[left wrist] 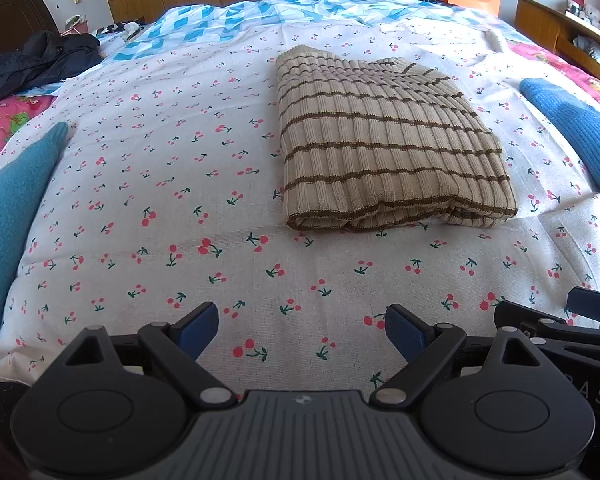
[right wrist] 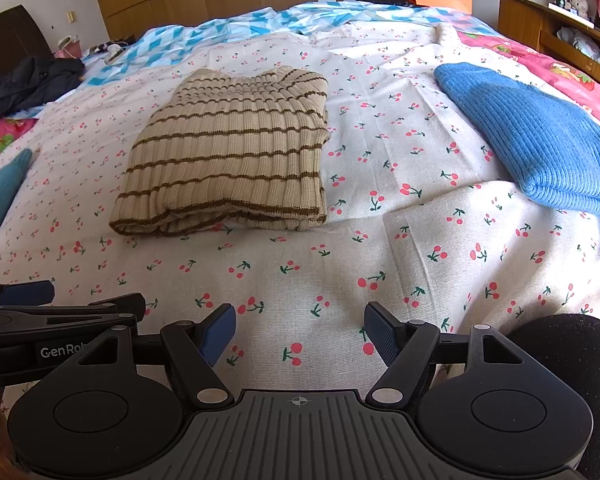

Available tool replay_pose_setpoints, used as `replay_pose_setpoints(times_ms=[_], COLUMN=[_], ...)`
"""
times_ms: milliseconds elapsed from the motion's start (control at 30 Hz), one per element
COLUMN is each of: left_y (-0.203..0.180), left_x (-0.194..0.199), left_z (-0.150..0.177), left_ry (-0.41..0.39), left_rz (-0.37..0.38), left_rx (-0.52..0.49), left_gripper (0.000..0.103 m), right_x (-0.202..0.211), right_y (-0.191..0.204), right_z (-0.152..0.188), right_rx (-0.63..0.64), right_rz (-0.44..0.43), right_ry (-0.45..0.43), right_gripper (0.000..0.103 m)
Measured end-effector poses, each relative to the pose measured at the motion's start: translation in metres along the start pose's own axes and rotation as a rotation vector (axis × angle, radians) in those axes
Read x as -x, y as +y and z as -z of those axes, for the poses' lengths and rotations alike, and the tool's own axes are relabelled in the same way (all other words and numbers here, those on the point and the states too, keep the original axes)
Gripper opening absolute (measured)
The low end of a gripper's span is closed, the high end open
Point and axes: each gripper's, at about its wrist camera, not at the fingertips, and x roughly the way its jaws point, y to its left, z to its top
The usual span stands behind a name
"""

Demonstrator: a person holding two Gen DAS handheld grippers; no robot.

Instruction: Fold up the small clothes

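A beige knit top with brown stripes (left wrist: pixel 384 144) lies folded into a flat rectangle on the cherry-print sheet (left wrist: pixel 160 208); it also shows in the right wrist view (right wrist: pixel 232 156). My left gripper (left wrist: pixel 302 332) is open and empty, low over the sheet, well short of the top's near edge. My right gripper (right wrist: pixel 300 330) is open and empty beside it, also short of the top. Each gripper shows at the edge of the other's view, the right one in the left wrist view (left wrist: pixel 556 320) and the left one in the right wrist view (right wrist: pixel 40 304).
A folded blue knit (right wrist: pixel 540 140) lies on the right of the bed. A teal garment (left wrist: pixel 8 216) lies at the left edge. A dark jacket (left wrist: pixel 36 64) sits at the far left by the headboard. A blue-white quilt (left wrist: pixel 240 20) covers the far end. Wooden furniture stands on the right (right wrist: pixel 540 20).
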Motion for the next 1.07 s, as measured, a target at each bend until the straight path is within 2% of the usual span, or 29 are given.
replay_pose_setpoints(times_ms=[1067], left_y=[-0.0005], left_x=[0.0008], left_z=[0.0003], left_ry=[-0.008], left_rz=[-0.003], left_rx=[-0.003], left_gripper=[0.094], right_x=[-0.0001], right_y=[-0.0004], right_z=[0.0006], right_rx=[-0.006], right_rz=[-0.005], right_ry=[-0.003], right_gripper=[0.072])
